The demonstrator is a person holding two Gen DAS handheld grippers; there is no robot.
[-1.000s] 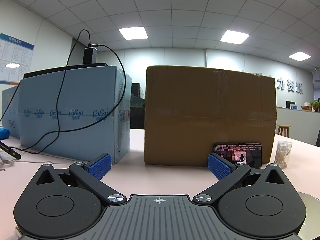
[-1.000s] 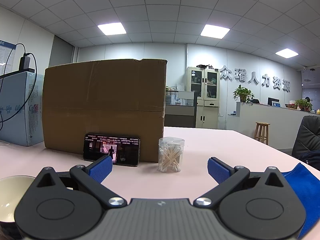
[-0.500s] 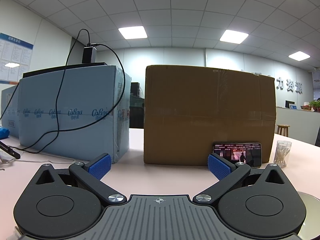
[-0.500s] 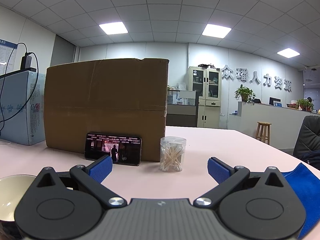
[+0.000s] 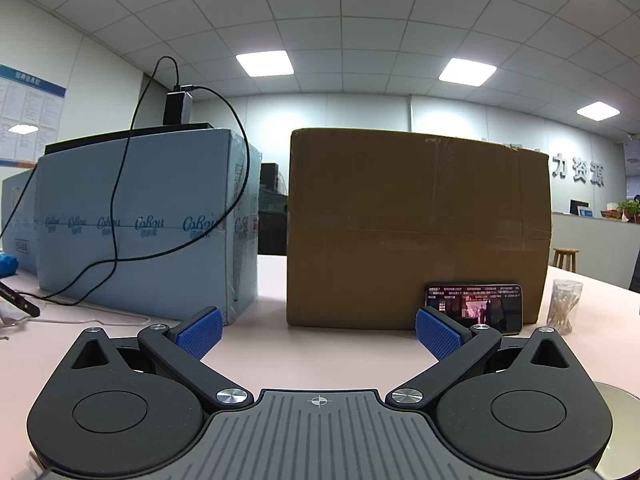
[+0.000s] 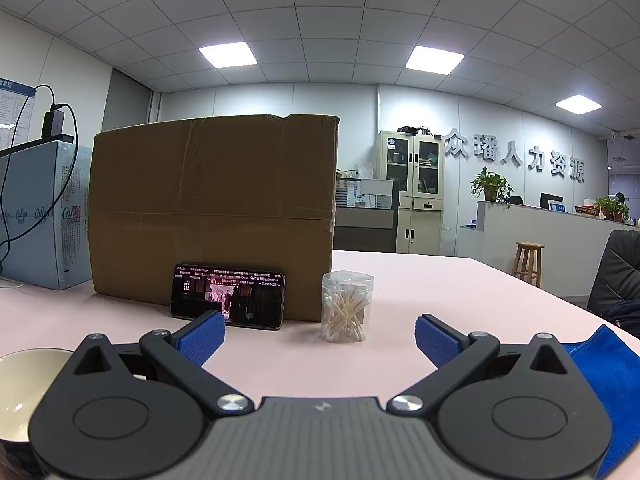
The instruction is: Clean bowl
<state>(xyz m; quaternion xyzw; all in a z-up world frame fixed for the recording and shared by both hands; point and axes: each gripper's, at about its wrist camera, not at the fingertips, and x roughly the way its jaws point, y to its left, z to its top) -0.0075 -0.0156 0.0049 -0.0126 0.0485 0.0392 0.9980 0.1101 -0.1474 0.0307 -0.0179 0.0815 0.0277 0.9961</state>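
Observation:
A cream-coloured bowl [image 6: 22, 392] sits on the pink table at the lower left of the right wrist view, partly hidden behind the gripper body. Its rim [image 5: 620, 404] also shows at the lower right of the left wrist view. A blue cloth [image 6: 604, 392] lies on the table at the lower right. My right gripper [image 6: 320, 338] stands open over bare table between bowl and cloth, holding nothing. My left gripper [image 5: 318, 332] is open too, to the left of the bowl, with nothing between its fingers.
A brown cardboard box [image 6: 212, 216] stands ahead with a phone [image 6: 228, 300] leaning against it. A clear jar of cotton swabs [image 6: 347, 306] is beside the phone. A light blue box [image 5: 140, 224] with black cables stands at the left. An office chair [image 6: 616, 272] is at the far right.
The right wrist view has shifted slightly, so the box, phone and jar sit a little further right. The left gripper has barely moved. Both grippers stay open.

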